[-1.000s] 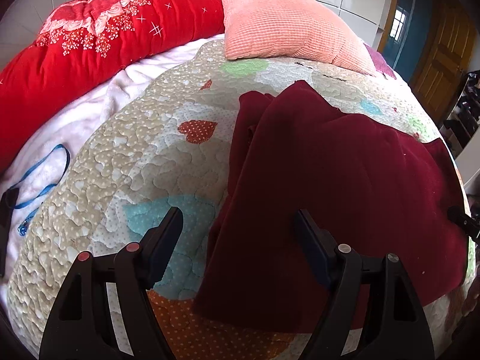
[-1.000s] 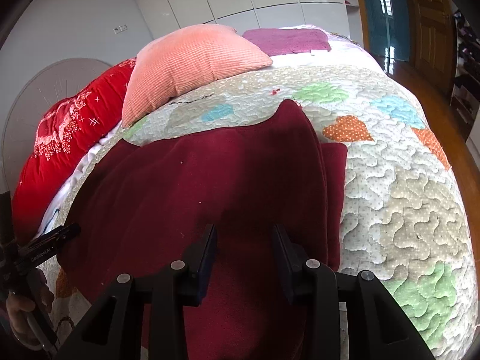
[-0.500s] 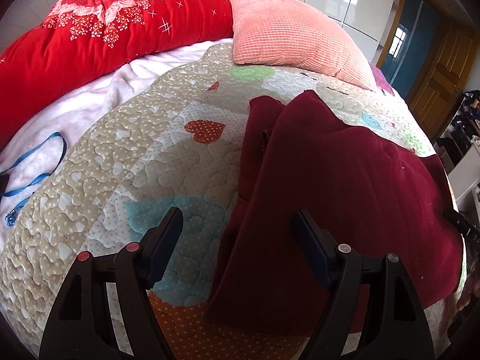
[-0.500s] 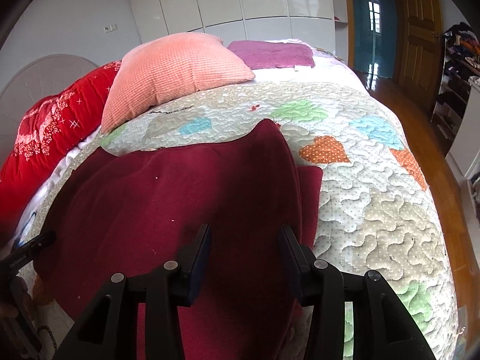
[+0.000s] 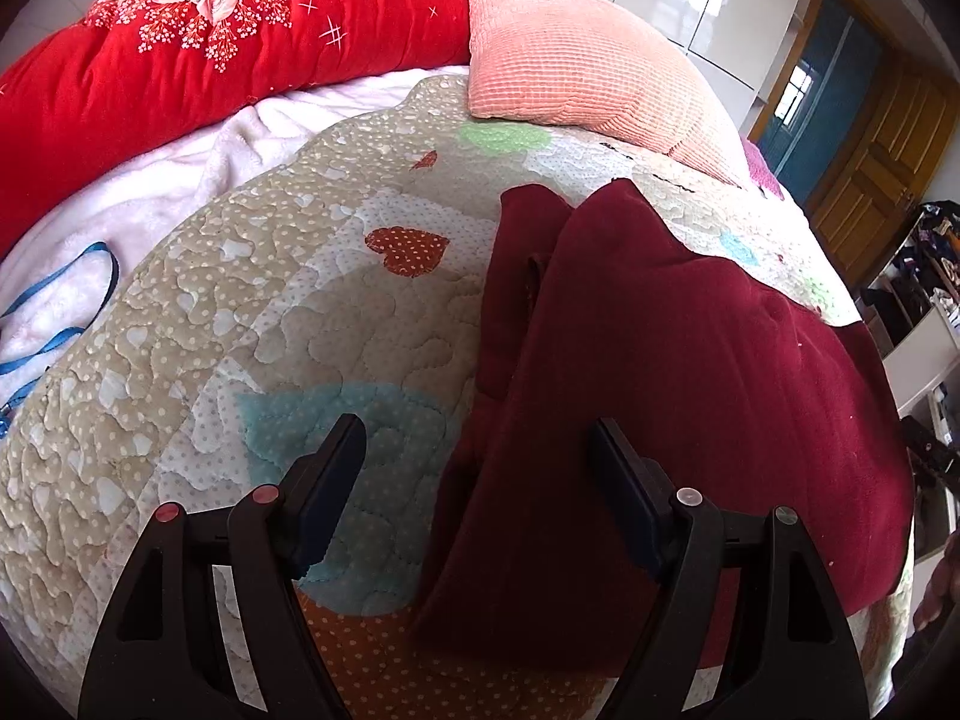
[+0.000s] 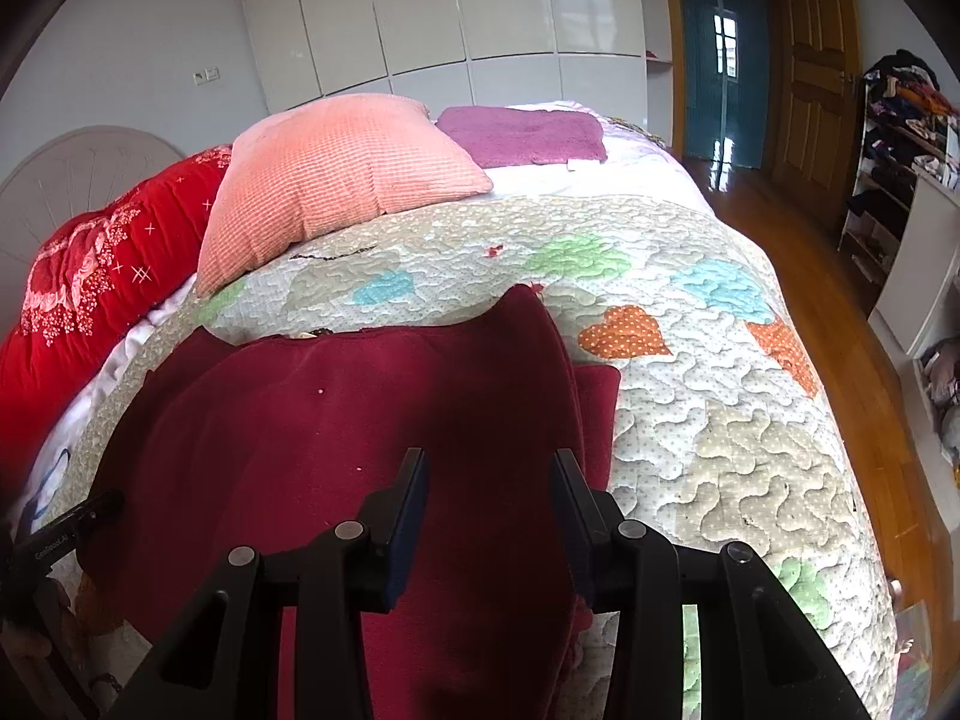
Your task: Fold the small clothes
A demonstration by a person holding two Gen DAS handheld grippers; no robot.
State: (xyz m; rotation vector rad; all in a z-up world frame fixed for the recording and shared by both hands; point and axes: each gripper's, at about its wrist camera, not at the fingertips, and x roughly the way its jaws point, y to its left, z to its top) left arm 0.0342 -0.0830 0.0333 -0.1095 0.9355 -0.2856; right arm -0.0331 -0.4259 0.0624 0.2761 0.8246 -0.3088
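A dark red garment (image 5: pixel 690 360) lies spread on the heart-patterned quilt (image 5: pixel 240 300), with a folded strip along its left side. My left gripper (image 5: pixel 477 426) hovers open over the garment's left edge, one finger above the quilt and the other above the cloth. In the right wrist view the same garment (image 6: pixel 360 420) fills the near middle. My right gripper (image 6: pixel 490 456) stands above its right part with the jaws apart and no cloth pinched between them. The left gripper's tip (image 6: pixel 66 528) shows at the lower left of that view.
A salmon pillow (image 6: pixel 336 180) and a red flowered duvet (image 5: pixel 180 42) lie at the head of the bed. A purple cloth (image 6: pixel 522 135) rests behind the pillow. A blue strap (image 5: pixel 60 312) lies on the white blanket to the left. Wooden floor and shelves are to the right.
Both views have tipped up a little, showing more of the pillow and room. The garment lies as before. Neither gripper has taken hold of anything.
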